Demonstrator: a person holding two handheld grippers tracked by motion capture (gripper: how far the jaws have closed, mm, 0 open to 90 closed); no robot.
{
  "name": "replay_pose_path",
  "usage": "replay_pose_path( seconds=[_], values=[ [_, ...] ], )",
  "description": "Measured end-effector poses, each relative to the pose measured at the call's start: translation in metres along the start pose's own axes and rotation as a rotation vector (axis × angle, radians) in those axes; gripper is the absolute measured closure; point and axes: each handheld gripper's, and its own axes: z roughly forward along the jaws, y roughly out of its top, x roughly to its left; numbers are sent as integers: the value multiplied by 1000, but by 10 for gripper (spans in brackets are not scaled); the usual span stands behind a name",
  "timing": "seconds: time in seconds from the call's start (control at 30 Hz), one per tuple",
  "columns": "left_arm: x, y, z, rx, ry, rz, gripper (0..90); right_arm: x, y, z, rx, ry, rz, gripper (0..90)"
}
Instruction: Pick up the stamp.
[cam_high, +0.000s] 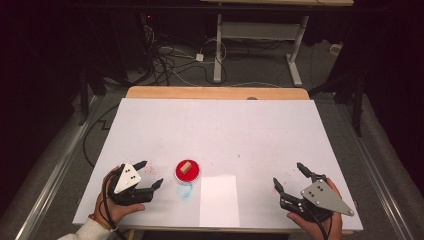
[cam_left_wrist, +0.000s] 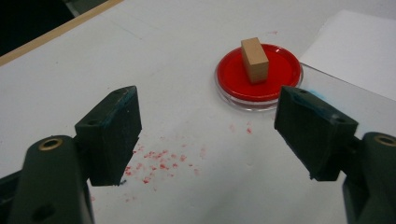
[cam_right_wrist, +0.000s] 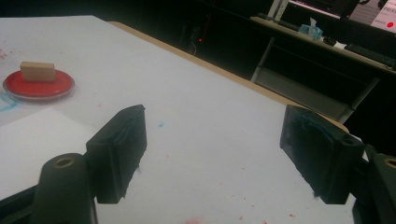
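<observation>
Two hand-held grippers rest near the front of one white-covered counter (cam_high: 220, 125) in the high view: the left hand-held gripper (cam_high: 150, 173) and the right hand-held gripper (cam_high: 289, 176), each black, with a grey three-cornered plate on top, each with jaws spread and nothing between them. Between them lie one round red dish (cam_high: 188, 170), shallow with a clear rim, carrying one small wooden block (cam_high: 185, 167), and one plain rectangular sheet of paper (cam_high: 218, 200) just right of the dish. A faint blue ring mark sits just in front of the dish.

One pair of matte black, blocky jaws rises in the left gripper view, wide apart and empty; the dish (cam_left_wrist: 275, 70) lies ahead, toward the right jaw, with the tan, square-edged block (cam_left_wrist: 254, 59) resting on its glossy red surface. Red specks dot the white cover between the jaws.

One similar pair stands open and empty in the right gripper view; the dish (cam_right_wrist: 28, 89) and block (cam_right_wrist: 38, 71) lie far left, well apart from them.
</observation>
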Motion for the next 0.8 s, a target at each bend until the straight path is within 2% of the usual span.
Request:
replay_pose_path(
  seconds=[0.2,0.3,0.33,0.4,0.43,0.53,0.63,0.7,0.77,0.8],
  values=[
    [2,0,0,25,-1,-18,214,1,0,3,9,-5,-17,241],
    [2,2,-3,28,-6,-18,215,3,0,5,21,-1,-34,245],
    [1,6,-8,16,-11,-24,215,4,0,6,24,-1,-34,247],
    [0,8,-11,20,-15,-14,215,5,0,6,28,2,-42,248],
    [-3,16,-16,18,-28,2,215,6,0,7,33,4,-44,248],
    [-4,25,-17,32,-30,1,217,6,-1,8,41,4,-48,248],
    [-4,44,-15,74,-43,7,239,6,-2,13,61,8,-50,249],
    [-1,51,-13,87,-71,-10,239,6,-3,15,68,10,-57,251],
    [1,55,-12,100,-74,-16,239,7,-3,17,76,10,-58,251],
    [3,62,-8,129,-99,-23,241,7,-3,18,78,12,-60,251]
  ],
)
